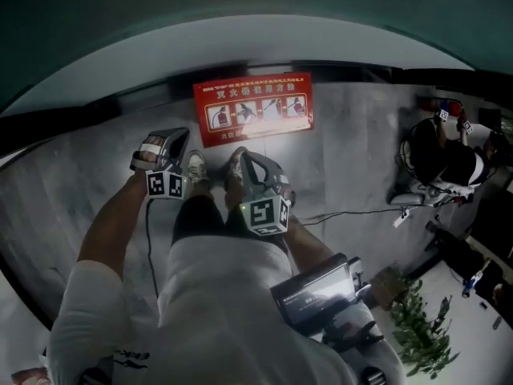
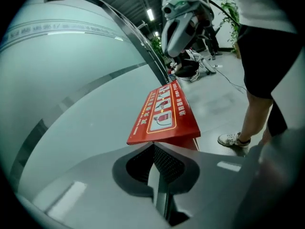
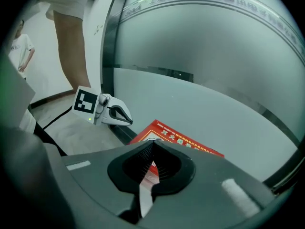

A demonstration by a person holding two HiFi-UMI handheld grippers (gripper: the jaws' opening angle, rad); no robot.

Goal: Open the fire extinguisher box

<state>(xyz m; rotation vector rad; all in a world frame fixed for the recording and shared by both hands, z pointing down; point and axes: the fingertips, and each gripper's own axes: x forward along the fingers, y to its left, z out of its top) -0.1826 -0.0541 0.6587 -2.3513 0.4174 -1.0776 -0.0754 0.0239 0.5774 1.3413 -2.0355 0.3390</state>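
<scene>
The fire extinguisher box (image 1: 252, 109) is a red, lidded box with white pictograms, standing on the grey floor against a frosted glass wall. Its lid (image 2: 164, 113) is down. My left gripper (image 1: 163, 144) hovers short of the box's left end, jaws shut and empty. My right gripper (image 1: 250, 164) hangs just before the box's front edge, also shut with nothing in it. In the left gripper view the shut jaw tips (image 2: 153, 146) point at the near corner of the lid. In the right gripper view the box (image 3: 183, 143) lies just beyond the shut tips (image 3: 152, 145), with the left gripper (image 3: 102, 111) off to the left.
My own shoes (image 1: 195, 167) stand right in front of the box. A cable (image 1: 353, 212) runs across the floor to the right. Another person (image 1: 441, 163) crouches at the far right among equipment. A green plant (image 1: 421, 319) sits at the lower right.
</scene>
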